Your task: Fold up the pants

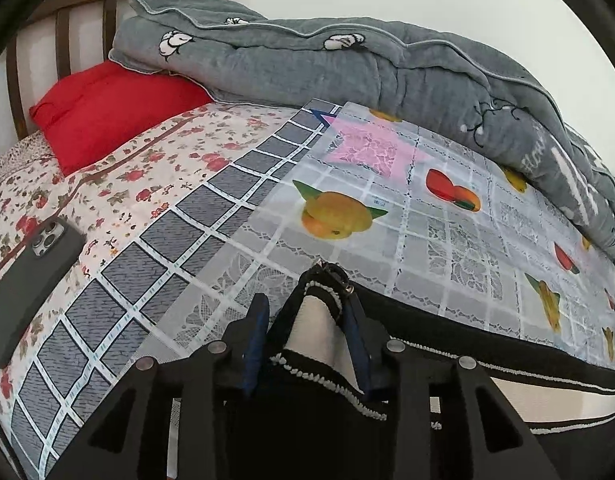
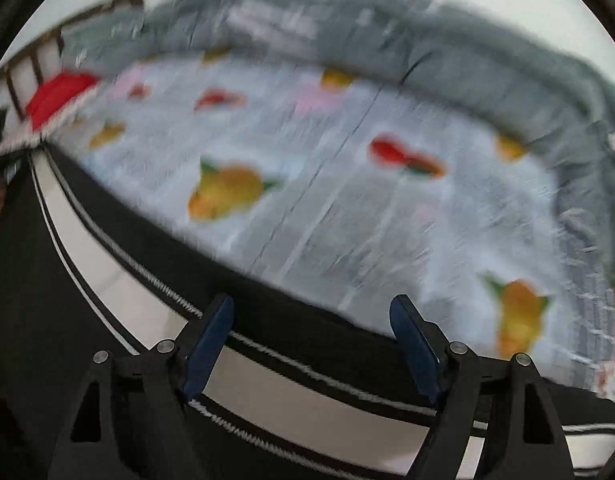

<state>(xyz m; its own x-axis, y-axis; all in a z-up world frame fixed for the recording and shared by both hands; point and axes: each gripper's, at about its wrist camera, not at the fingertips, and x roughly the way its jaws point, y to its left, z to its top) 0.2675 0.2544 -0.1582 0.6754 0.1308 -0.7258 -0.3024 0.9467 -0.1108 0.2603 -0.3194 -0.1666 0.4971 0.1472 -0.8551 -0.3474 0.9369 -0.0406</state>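
Black pants [image 1: 487,344] with a white side stripe edged in white stitching lie stretched along the near edge of the bed, on a translucent fruit-print cover [image 1: 407,216]. The left gripper [image 1: 307,312] has a bunched end of the pants raised between its blue pads, the cloth touching the pad on the right; whether the pads truly pinch it I cannot tell. The right gripper [image 2: 311,320] hangs over the stripe farther along, jaws spread wide, nothing caught between them; this view is smeared by motion. A grey quilt [image 1: 347,64] is heaped along the far side. A red pillow [image 1: 107,108] sits by the wooden headboard [image 1: 59,20]. A phone [image 1: 31,280] in a dark case rests on the floral sheet [image 1: 147,168].
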